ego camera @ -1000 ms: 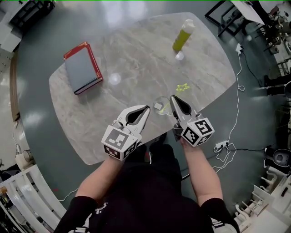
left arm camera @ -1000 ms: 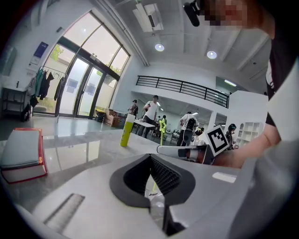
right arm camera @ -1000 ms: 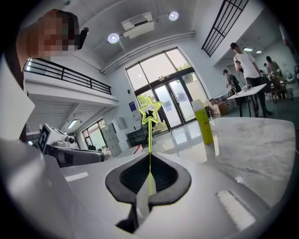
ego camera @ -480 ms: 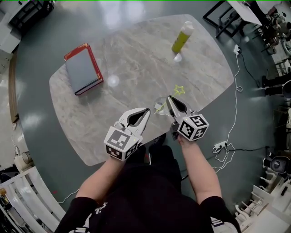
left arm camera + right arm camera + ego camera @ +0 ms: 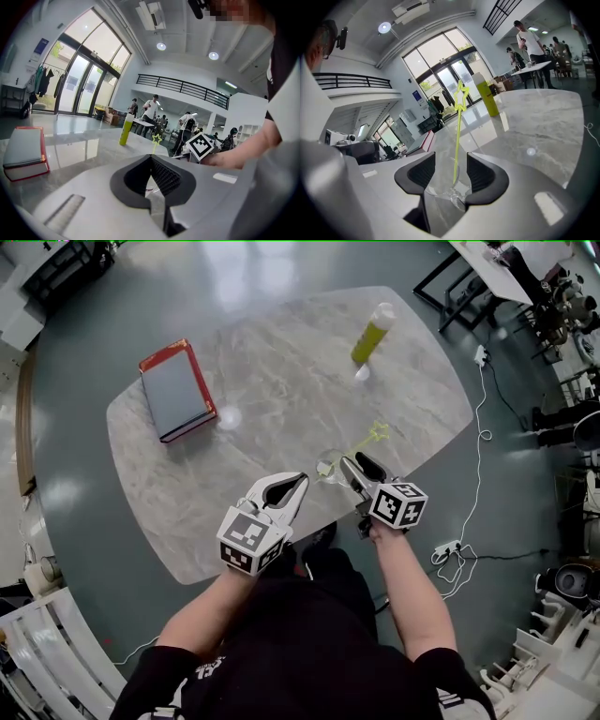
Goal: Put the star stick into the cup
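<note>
One change: right gripper (image 5: 353, 463) jaws opening off the star stick (image 5: 360, 444), clamped a second ago. Star stick now standing tilted inside the clear cup (image 5: 327, 466), between the parted pads, untouched. Left gripper (image 5: 298, 482) clenched on nothing, just beside the cup. Placement looks done; only backing away from the cup left.

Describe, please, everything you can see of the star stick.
The star stick is a thin, translucent yellow-green rod, seemingly plastic, topped by an outlined star. Its lower end sits in the clear cup, and it leans up out of it between the fingers of the right gripper, which are opening without touching it.
</note>
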The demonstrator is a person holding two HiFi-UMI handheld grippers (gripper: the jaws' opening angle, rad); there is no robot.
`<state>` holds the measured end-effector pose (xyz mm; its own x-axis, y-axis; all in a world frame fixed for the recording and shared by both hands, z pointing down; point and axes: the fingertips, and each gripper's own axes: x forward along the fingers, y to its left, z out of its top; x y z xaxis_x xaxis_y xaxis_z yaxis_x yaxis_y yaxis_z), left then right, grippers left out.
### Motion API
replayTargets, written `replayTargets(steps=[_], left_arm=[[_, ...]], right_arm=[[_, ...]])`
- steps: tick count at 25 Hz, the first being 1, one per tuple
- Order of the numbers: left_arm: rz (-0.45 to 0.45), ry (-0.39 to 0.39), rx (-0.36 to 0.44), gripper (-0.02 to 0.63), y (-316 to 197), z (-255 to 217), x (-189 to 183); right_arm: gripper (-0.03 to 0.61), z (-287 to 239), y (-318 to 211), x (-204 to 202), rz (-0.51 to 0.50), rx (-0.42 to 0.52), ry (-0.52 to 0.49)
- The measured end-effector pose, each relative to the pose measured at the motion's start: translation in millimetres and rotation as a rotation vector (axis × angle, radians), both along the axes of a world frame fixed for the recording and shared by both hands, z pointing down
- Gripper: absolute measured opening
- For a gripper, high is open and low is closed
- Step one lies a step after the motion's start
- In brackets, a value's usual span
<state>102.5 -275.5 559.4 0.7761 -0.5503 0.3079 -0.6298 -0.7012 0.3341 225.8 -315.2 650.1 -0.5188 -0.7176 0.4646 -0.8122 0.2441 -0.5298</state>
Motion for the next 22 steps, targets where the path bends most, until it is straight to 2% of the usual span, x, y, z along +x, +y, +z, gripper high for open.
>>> replayTargets(steps=[5,9,16,22], left_arm=[[-0.012,0.003,0.010,0.003,-2.0,-12.0,-3.7],[-0.024,-0.014,0.038,0.003,1.4,-28.3,-6.5],[-0.109,-0.024,0.048,0.003,19.8,-59.3,-7.6],[-0.120,-0.076,0.082,0.003,47.3,-82.5,3.1]], right_arm=[[0.252,0.6,8.5,19.5,0.037,-0.042,-0.030],[0.251,-16.6,24.0,39.2,0.055,-0.026,-0.055],[0.236,-84.7,56.7,74.1,0.037,0.118,-0.057],[0.210,-144.8,94.2,94.0,-0.004,0.277,-0.044]])
